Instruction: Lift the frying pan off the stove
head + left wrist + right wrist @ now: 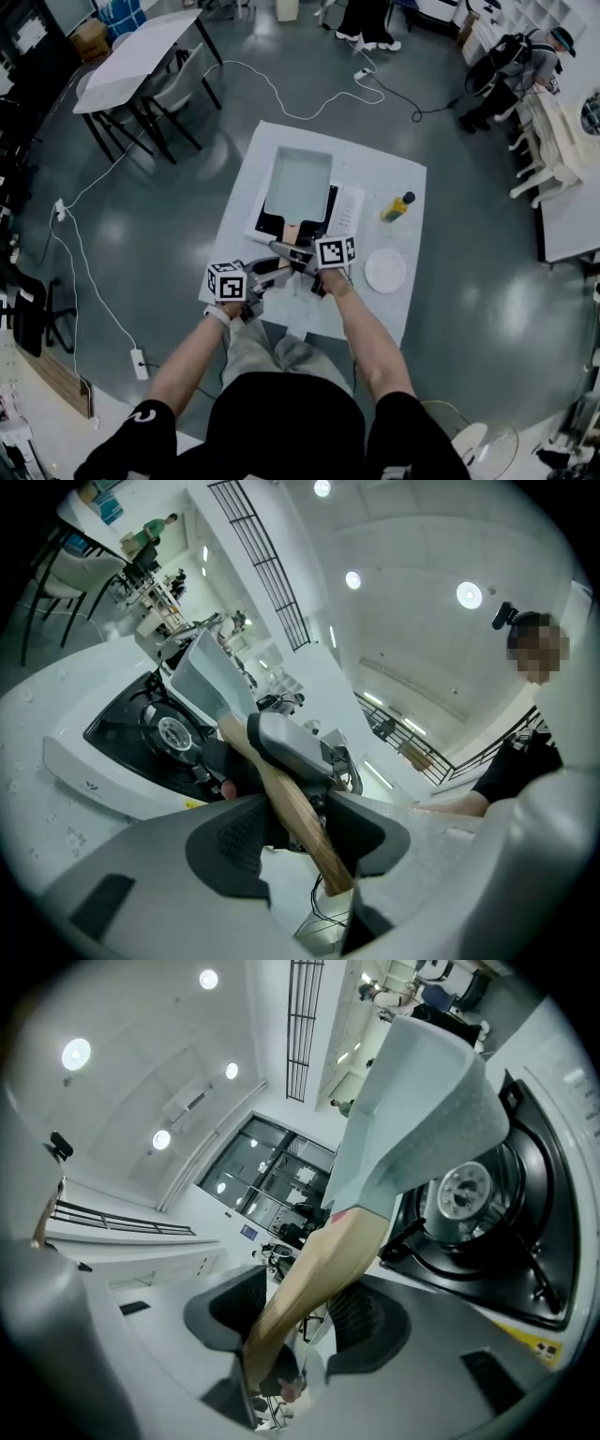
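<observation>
A pale rectangular frying pan (298, 182) with a wooden handle (292, 236) hangs over the white-and-black gas stove (343, 208) on the table. Both grippers grasp that handle from opposite sides. My left gripper (266, 275) is shut on the handle (302, 810) near its end. My right gripper (306, 260) is shut on the handle (314, 1283) a little closer to the pan (419, 1115). In the right gripper view the pan's bottom is clear of the burner (462, 1191). The left gripper view shows the pan (212, 675) tilted above the burner (172, 731).
A yellow bottle (397, 207) and a white plate (385, 270) stand on the white table (394, 169) to the right of the stove. Cables (309, 111) run over the floor. Another table with chairs (141, 56) is at the back left.
</observation>
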`<state>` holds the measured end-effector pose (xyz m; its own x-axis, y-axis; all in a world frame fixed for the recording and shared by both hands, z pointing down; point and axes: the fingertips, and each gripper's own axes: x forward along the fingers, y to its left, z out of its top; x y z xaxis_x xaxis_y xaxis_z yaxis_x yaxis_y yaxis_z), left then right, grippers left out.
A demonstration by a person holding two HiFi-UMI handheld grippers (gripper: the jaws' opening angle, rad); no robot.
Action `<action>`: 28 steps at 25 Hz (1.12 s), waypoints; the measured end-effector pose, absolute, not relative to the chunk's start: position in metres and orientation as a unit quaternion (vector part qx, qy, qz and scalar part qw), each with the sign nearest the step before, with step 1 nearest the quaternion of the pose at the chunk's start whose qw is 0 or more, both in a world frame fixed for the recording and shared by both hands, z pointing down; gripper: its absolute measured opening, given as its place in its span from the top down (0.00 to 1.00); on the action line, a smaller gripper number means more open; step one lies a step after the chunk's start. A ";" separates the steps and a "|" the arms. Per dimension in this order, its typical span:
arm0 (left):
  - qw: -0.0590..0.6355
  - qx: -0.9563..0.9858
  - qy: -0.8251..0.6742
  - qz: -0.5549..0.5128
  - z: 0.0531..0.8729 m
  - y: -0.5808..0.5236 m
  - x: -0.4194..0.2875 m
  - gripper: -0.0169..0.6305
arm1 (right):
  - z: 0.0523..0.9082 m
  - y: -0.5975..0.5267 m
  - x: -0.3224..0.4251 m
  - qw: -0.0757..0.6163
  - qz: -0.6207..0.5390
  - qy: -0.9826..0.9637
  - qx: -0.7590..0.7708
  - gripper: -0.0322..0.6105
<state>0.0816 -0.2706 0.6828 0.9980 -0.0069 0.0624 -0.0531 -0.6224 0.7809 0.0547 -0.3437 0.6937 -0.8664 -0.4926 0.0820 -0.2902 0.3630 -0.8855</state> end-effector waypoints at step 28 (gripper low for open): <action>0.343 0.939 0.025 -0.015 0.544 -0.248 0.079 0.69 | 0.541 -0.322 0.056 0.096 -0.392 0.877 -0.260 0.64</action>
<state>0.0794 -0.2481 0.5437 0.9983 0.0369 -0.0444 0.0568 -0.7629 0.6440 0.0564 -0.3223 0.5410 -0.8462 -0.5318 0.0347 -0.3809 0.5579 -0.7374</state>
